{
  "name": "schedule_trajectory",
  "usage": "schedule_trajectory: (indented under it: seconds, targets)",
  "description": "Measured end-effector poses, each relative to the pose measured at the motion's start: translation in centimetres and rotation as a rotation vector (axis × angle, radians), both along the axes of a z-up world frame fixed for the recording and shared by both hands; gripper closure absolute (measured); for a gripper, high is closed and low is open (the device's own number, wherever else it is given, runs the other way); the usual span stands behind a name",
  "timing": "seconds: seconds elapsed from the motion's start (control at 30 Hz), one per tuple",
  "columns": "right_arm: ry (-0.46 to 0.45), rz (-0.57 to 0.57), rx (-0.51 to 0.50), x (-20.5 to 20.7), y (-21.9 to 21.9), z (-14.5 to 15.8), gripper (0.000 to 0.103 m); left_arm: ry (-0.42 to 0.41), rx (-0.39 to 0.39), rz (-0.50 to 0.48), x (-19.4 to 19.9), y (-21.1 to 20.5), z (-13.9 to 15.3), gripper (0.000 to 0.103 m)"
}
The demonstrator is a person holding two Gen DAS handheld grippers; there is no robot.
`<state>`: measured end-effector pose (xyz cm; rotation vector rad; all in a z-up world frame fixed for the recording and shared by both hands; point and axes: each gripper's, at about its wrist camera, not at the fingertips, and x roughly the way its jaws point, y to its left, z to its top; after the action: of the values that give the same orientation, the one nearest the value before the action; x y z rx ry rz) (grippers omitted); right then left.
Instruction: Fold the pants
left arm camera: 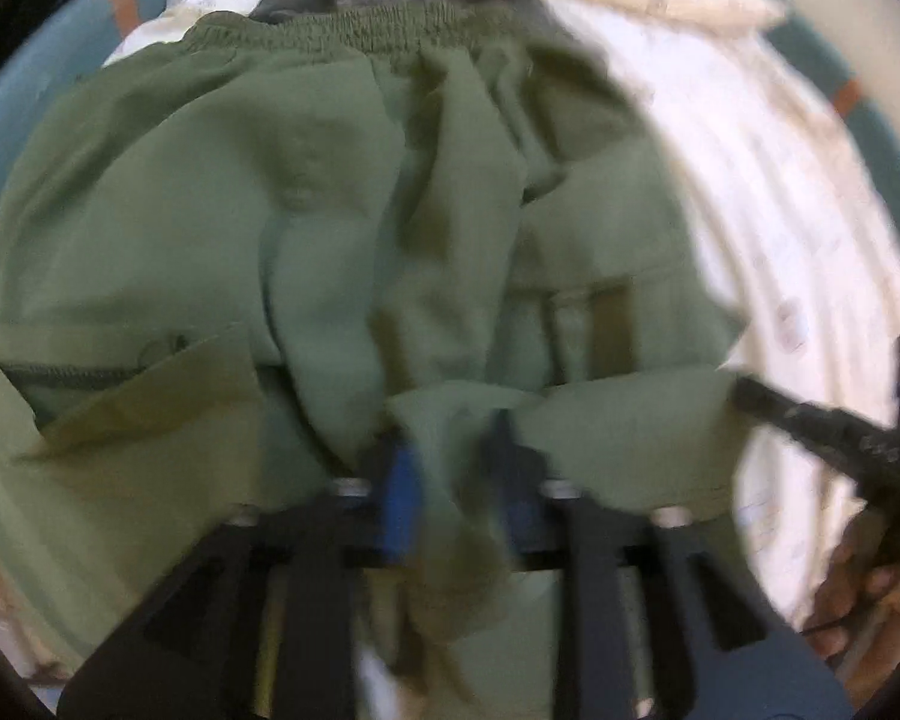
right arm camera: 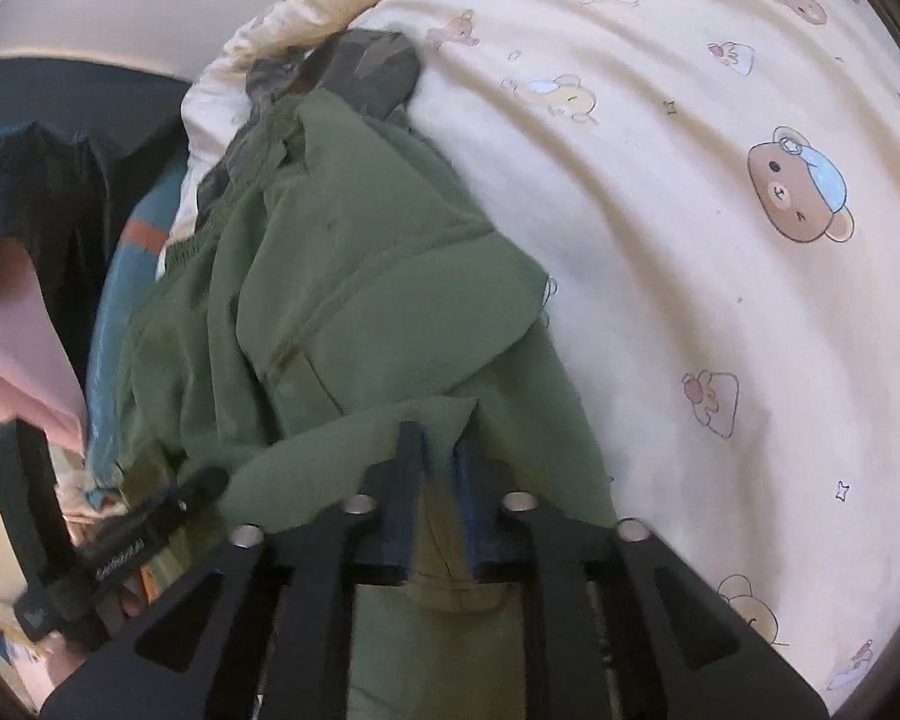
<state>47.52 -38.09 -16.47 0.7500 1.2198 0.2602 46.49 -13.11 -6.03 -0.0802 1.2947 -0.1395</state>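
Olive green pants (left arm camera: pixel 270 210) lie crumpled on the bed, with the elastic waistband (left arm camera: pixel 354 30) at the far side. My left gripper (left arm camera: pixel 453 474) is open over the near edge; a loose fold of the green cloth hangs between its blue pads (left arm camera: pixel 399 480). From the right wrist view the same pants (right arm camera: pixel 360 276) run up the left. My right gripper (right arm camera: pixel 441 474) is also open, with the pants' hem draped across its fingers and cloth in the gap. A black finger of the right tool (left arm camera: pixel 810 420) touches the hem at the right of the left wrist view.
The bed sheet (right arm camera: pixel 690 240) is cream with cartoon bears. A dark camouflage garment (right arm camera: pixel 366 69) lies beyond the waistband. A teal blanket (right arm camera: pixel 132 252) with an orange stripe and a pink cloth (right arm camera: pixel 18 360) sit left. A hand (left arm camera: pixel 870 600) holds the right tool.
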Motion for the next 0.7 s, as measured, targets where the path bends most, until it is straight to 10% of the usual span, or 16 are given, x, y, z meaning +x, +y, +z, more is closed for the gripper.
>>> schedule_trajectory:
  seconds: [0.07, 0.2, 0.5, 0.7]
  targets:
    - [-0.02, -0.005, 0.039, -0.2, -0.6, 0.8, 0.034, -0.058, -0.066, 0.023, -0.9, 0.9, 1.7, 0.031]
    - [-0.105, 0.043, -0.013, -2.1, -1.2, 3.7, 0.034, -0.191, 0.006, -0.014, -4.5, 2.5, 4.7, 0.026]
    - [0.036, 0.372, 0.005, -4.7, 4.7, 0.6, 0.034, -0.029, 0.152, -0.281, -9.8, -0.6, -1.4, 0.026]
    - [0.026, 0.155, 0.044, -1.0, 4.2, -2.2, 0.034, -0.105, 0.022, -0.143, -4.6, -1.9, -0.5, 0.026]
